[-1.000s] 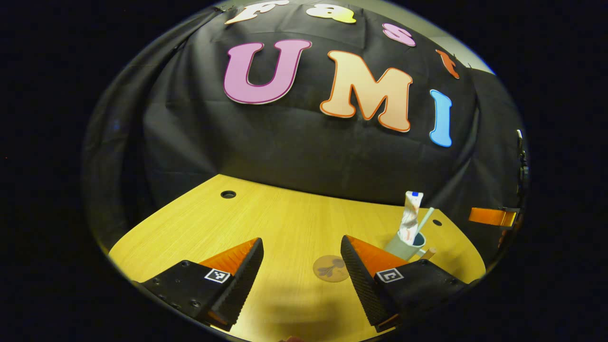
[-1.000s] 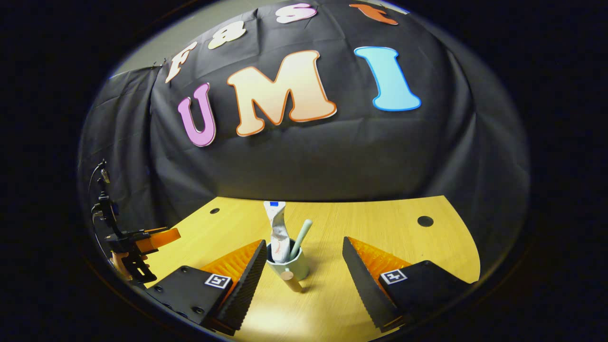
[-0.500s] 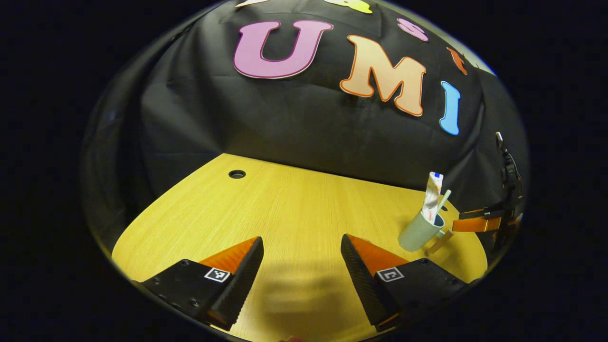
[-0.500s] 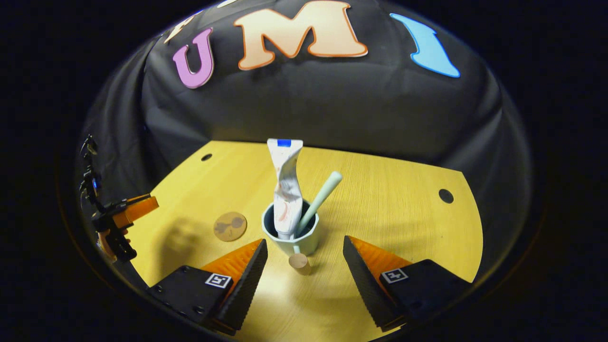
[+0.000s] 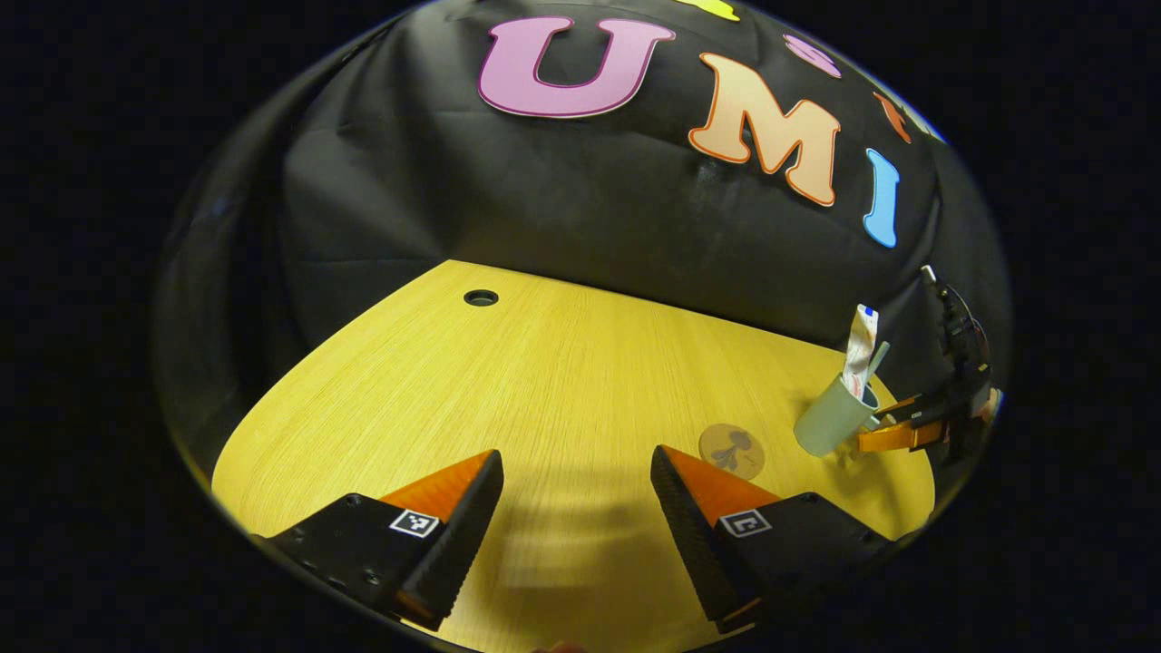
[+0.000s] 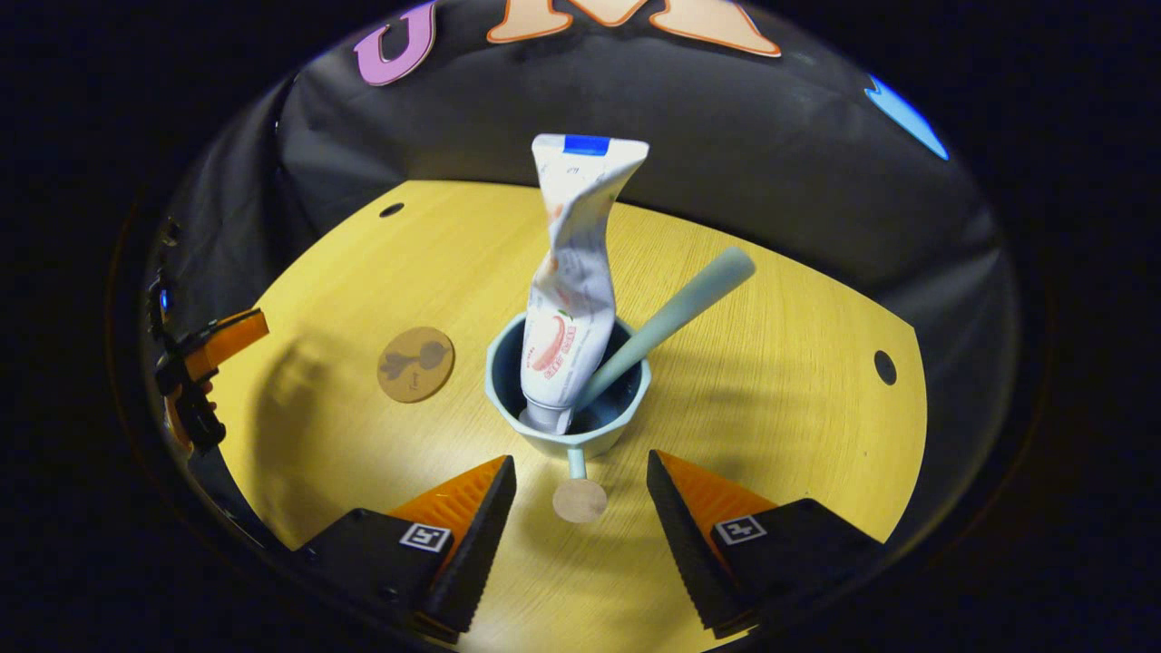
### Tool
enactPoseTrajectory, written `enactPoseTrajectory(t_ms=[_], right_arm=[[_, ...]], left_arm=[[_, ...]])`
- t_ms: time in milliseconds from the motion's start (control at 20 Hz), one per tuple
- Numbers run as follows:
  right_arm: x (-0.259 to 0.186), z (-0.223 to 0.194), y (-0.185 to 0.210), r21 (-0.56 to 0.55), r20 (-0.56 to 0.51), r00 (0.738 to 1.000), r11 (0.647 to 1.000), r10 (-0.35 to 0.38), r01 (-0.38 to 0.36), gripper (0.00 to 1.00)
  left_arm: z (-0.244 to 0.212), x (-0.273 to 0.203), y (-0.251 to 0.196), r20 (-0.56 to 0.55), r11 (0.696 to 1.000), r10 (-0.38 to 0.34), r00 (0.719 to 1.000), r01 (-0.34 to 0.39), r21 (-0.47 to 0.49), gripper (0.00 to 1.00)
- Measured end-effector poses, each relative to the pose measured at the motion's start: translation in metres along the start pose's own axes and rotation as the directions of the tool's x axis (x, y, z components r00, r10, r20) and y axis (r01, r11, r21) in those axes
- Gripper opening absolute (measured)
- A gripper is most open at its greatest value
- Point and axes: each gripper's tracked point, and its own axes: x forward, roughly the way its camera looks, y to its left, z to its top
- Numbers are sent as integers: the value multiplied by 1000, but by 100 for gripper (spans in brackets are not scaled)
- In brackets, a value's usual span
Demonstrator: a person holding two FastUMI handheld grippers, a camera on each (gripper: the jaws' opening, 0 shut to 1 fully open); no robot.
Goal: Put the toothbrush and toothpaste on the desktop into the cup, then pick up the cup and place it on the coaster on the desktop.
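Right gripper view | right gripper (image 6: pixel 579 521) open, handle between fingers | cup (image 6: pixel 569 399) holds toothpaste (image 6: pixel 571 299), toothbrush (image 6: pixel 671 317) | left gripper (image 5: pixel 573 521) open

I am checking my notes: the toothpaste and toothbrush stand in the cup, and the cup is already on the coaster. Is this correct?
Not quite. The toothpaste and toothbrush do stand in the cup, but the right gripper view shows the cup on the bare desktop, apart from the coaster, which lies empty beside it.
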Motion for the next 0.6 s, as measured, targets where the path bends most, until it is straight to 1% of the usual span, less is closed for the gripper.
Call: enactPoseTrajectory(t_ms=[50,100,200,250,300,450,500,550,600], right_arm=[[3,-1,0,0,-10,1000,1000,-1,1,81],[7,-1,-1,3,-17,1000,1000,-4,4,77],[11,-1,-1,16,-25,1000,1000,-1,2,76],[10,-2,0,21,-35,999,1000,6,-6,67],[13,-4,1,22,-44,999,1000,13,-12,63],[17,-10,-1,3,-68,998,1000,0,0,39],[18,-8,0,5,-62,998,1000,1,-1,36],[17,-7,0,8,-60,998,1000,2,-1,30],[18,-6,0,9,-55,998,1000,0,0,30]], left_arm=[[-1,2,0,-3,1000,-5,1000,5,1,96],[-1,3,0,-6,1000,-10,1000,10,2,95],[-5,5,0,-21,1000,-20,1000,20,4,95],[-7,5,0,-28,1000,-25,999,25,2,96],[-9,7,-1,-32,1000,-29,999,28,-3,96],[-13,8,-7,-43,999,-43,998,42,-27,96],[-14,9,-8,-50,998,-48,998,46,-31,96],[-16,9,-9,-56,998,-53,997,51,-33,96],[-16,9,-9,-59,998,-57,997,55,-34,96]])
